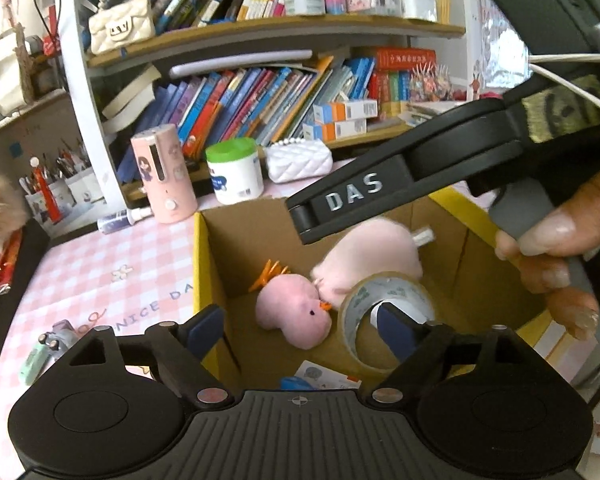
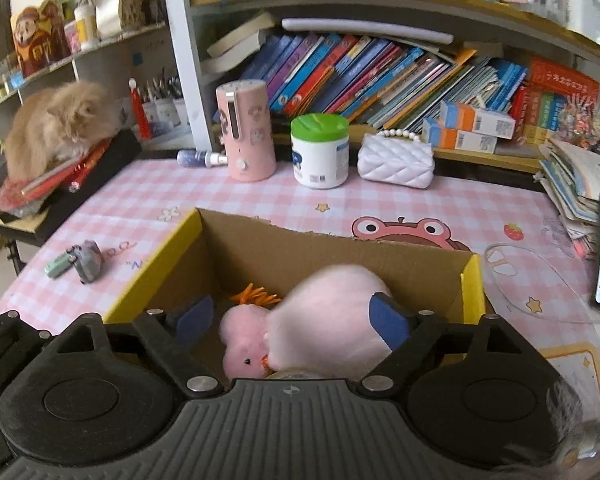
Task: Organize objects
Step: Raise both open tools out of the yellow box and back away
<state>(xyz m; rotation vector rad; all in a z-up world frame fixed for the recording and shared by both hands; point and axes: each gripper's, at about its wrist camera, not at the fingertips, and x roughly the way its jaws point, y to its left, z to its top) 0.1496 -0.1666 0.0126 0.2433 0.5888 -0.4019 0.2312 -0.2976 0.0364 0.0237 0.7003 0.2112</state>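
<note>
1. Resting inside the cardboard box [image 2: 340,252], the pale pink plush pouch [image 2: 332,312] lies between the right gripper [image 2: 296,320] fingers, which stand apart, not clamped on it; it looks blurred, so it may be dropping.
2. Beside it lie the pink chick plush [image 1: 292,316] and a clear tape roll [image 1: 384,316].
3. Left gripper [image 1: 300,328] fingers are also spread; the right one pokes into the tape roll's hole.
4. Risk: lifting the left gripper could snag the roll and drag it out.
5. Risk: the two grippers crowd the box and could knock its wall.
6. Hidden: the box floor near the fingers and a blue item [image 1: 296,383], cut off by the gripper body.
</note>
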